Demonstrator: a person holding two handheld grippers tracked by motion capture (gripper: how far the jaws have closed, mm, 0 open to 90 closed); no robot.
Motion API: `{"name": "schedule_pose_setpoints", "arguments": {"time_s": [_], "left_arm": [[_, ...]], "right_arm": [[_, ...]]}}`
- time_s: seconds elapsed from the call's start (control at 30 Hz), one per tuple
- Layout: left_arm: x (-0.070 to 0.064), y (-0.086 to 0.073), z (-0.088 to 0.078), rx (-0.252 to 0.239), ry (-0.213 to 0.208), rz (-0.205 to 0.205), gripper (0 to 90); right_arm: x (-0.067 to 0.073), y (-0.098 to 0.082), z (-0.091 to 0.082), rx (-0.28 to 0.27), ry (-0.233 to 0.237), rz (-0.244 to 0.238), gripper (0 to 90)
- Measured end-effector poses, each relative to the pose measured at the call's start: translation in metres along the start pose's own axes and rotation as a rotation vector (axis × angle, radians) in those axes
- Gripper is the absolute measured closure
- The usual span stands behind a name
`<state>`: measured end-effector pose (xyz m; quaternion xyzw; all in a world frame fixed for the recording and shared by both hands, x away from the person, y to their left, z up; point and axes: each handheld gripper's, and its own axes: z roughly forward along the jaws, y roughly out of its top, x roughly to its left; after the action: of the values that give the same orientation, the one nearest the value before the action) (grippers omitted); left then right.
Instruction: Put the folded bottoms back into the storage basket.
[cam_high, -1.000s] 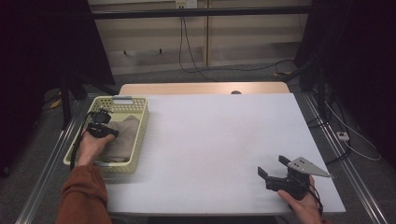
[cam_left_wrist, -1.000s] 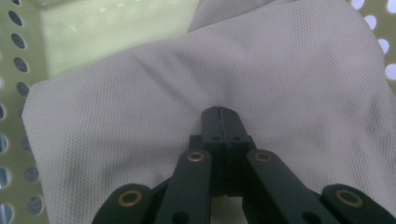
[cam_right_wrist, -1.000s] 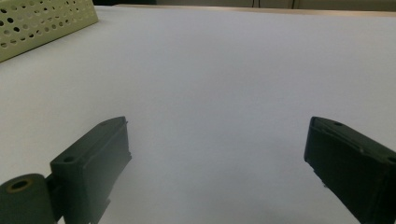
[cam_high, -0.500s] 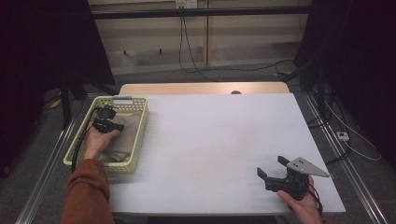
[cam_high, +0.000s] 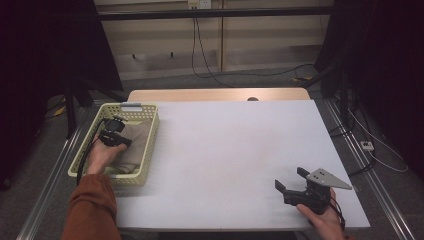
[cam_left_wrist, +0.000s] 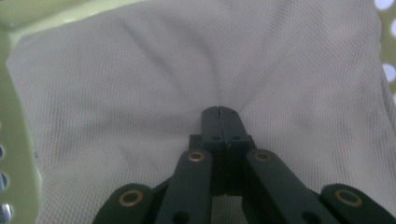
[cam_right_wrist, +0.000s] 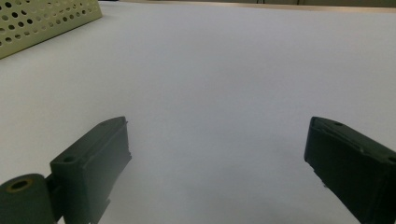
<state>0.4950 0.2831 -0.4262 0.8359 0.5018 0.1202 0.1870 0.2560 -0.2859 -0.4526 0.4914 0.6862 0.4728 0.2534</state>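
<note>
A beige cloth (cam_high: 136, 146) lies folded inside a pale yellow-green perforated basket (cam_high: 150, 142) at the table's left edge. My left gripper (cam_high: 119, 132) reaches down into the basket. In the left gripper view its black jaws (cam_left_wrist: 219, 112) have just closed tight and meet at the tips, pinching the woven cloth (cam_left_wrist: 140, 70). Creases run toward the tips from all around. My right gripper (cam_high: 291, 178) rests near the table's front right corner, held low over the white tabletop. Its jaws (cam_right_wrist: 217, 144) stand wide apart with nothing between them.
The basket's wall (cam_left_wrist: 14, 140) rises close beside the left gripper, and one corner of the basket (cam_right_wrist: 46, 18) appears far off in the right gripper view. The white table (cam_high: 240, 150) stretches between both hands. Cables trail on the floor beyond the table.
The left hand has shifted slightly inside the basket and stays on the cloth. The right gripper has not moved.
</note>
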Motion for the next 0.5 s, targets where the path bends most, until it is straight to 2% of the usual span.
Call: {"name": "schedule_pose_setpoints", "arguments": {"time_s": [0.07, 0.27, 0.3, 0.43, 0.5], "left_arm": [[-0.001, -0.001, -0.002, 0.019, -0.014, -0.01, 90.0], [-0.008, -0.006, -0.008, 0.08, -0.039, 0.04, 90.0], [-0.008, -0.008, -0.008, 0.078, -0.044, 0.034, 90.0], [-0.004, -0.012, -0.013, 0.1, -0.111, 0.009, 90.0], [-0.001, -0.012, -0.015, 0.093, -0.125, 0.006, 90.0]], "right_arm": [[0.0, 0.0, 0.0, -0.002, 0.002, 0.0, 6.2], [0.0, 0.0, 0.0, -0.003, 0.002, -0.003, 6.2], [0.0, 0.0, 0.0, -0.003, 0.001, -0.002, 6.2], [0.0, 0.0, 0.0, 0.0, 0.001, -0.002, 6.3], [0.0, 0.0, 0.0, -0.003, 0.001, -0.002, 6.3]]}}
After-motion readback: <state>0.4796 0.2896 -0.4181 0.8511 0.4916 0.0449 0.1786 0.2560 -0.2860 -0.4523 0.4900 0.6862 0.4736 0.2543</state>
